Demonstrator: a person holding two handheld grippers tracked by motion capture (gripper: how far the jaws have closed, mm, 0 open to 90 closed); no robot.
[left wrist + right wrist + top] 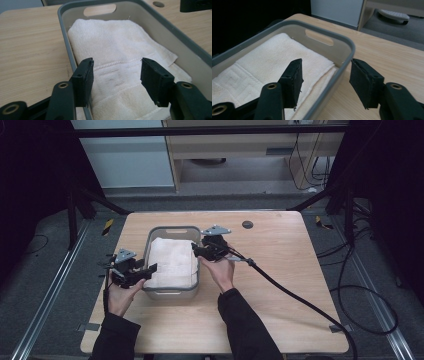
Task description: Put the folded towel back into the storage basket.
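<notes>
Left tool (150, 269) & right tool (196, 249) stood spread, gripping nothing. Folded white terry towel (171, 262) lay in grey plastic bin (172, 229), long axis 12–6 o'clock.

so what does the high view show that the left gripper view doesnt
The high view takes in the whole table, both of the person's hands with the left gripper and right gripper at either side of the grey bin, the trailing cable and the floor. The left gripper view gives a close look at the left gripper's open jaws with nothing between them and at the towel's woven band. Both show the white towel lying folded in the bin and the dark round hole in the tabletop.
</notes>
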